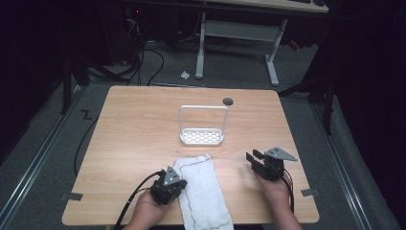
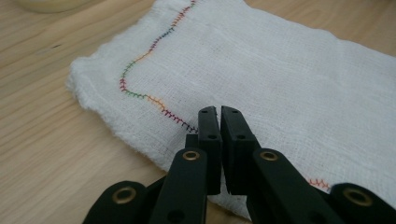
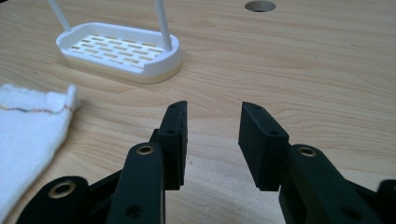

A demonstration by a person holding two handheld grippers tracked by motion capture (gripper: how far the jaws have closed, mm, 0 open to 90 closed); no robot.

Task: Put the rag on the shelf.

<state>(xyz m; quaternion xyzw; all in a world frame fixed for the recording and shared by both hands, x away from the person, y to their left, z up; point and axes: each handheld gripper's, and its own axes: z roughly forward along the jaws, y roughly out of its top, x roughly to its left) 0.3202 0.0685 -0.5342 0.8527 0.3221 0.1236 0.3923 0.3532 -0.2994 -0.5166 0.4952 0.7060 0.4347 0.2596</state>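
One white cloth (image 1: pixel 203 191) lies flat on the wooden table (image 1: pixel 134 139), near the edge where the person sits, and its near end hangs over that edge. It has a wavy line of bright stitches (image 2: pixel 140 95) close to its border. The left gripper (image 1: pixel 173 184) sits right at the left side of the cloth, just over its edge. In the left gripper view its two black jaws are almost pressed together, with only a thin slit between them, and they hover over the cloth near the stitches. The pictures do not show any cloth pinched in that slit. The right gripper (image 1: pixel 254 160) is well to the right of the cloth, over bare wood. Its jaws stand apart with a clear gap, and nothing is between them. In the right gripper view a corner of the cloth (image 3: pixel 32 135) shows off to the left side of the jaws, not touching them. Past the far end of the cloth stands one white rack (image 1: pixel 202 136) with a flat base full of slots and a tall thin handle that loops over it. Farther past the cloth, beyond the rack, there is one small round hole (image 1: pixel 228 101) in the table. So there are two grippers, one cloth, one rack, one hole and one table. A hand (image 1: pixel 146 213) holds the left gripper and another hand (image 1: pixel 276 191) holds the right one.
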